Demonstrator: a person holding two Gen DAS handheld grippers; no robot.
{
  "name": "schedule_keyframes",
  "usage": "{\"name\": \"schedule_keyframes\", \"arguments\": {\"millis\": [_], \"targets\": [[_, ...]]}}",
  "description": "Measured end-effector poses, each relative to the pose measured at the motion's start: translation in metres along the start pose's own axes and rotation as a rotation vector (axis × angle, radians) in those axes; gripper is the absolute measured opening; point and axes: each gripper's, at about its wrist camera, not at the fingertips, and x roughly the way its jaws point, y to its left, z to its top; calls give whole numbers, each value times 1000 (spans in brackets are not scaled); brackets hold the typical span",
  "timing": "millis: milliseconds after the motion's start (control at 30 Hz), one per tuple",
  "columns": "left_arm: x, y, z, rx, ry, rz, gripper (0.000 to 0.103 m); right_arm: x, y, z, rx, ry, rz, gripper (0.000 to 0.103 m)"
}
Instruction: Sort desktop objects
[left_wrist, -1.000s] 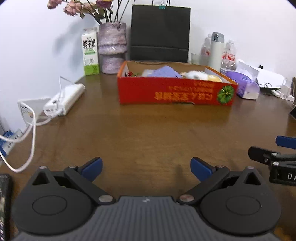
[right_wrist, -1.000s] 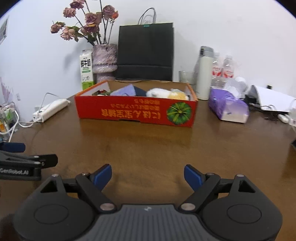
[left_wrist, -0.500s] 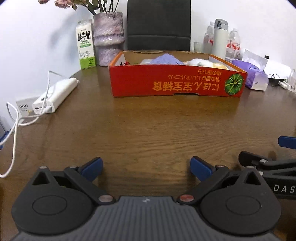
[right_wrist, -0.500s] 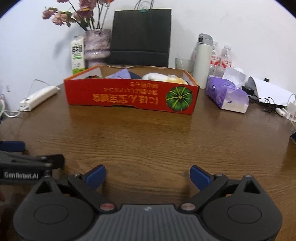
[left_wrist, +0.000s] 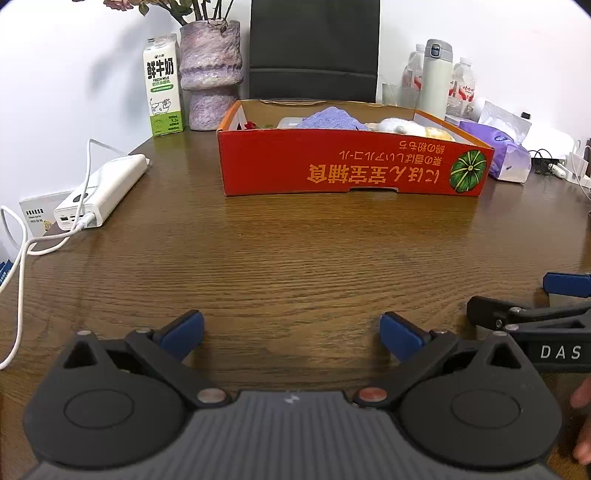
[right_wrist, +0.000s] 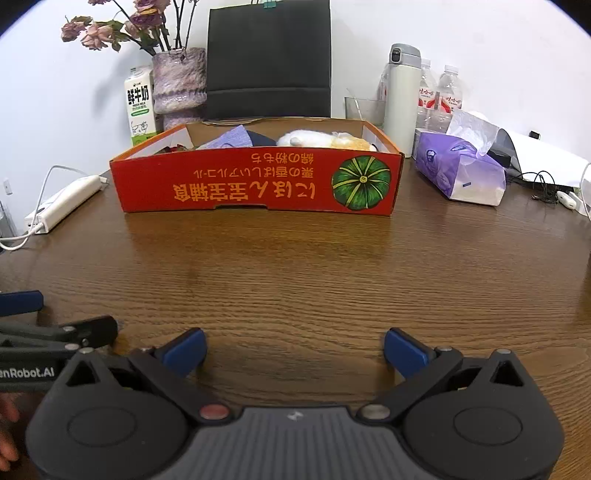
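With nothing left loose on the table (left_wrist: 295, 258), my left tongs (left_wrist: 291, 330) and right tongs (right_wrist: 294, 349) hover released, empty; sorted items sit in the red box (right_wrist: 255, 184).

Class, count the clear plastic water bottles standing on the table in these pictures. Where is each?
2, both behind the tissue pack: one right beside the white thermos, the other further right. More may be hidden behind the thermos.

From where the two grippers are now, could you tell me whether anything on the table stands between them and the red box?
Nothing visible does. Between the open left gripper, the open right gripper and the red box there is only bare wooden table. The power bank lies off to the left, and the tissue pack sits right of the box.
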Motion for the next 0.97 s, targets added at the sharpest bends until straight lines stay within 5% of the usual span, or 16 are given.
{"name": "schedule_keyframes", "arguments": {"millis": [967], "targets": [[-7, 3, -6, -34, 1, 49, 103, -7, 7, -5, -32, 1, 41, 103]]}}
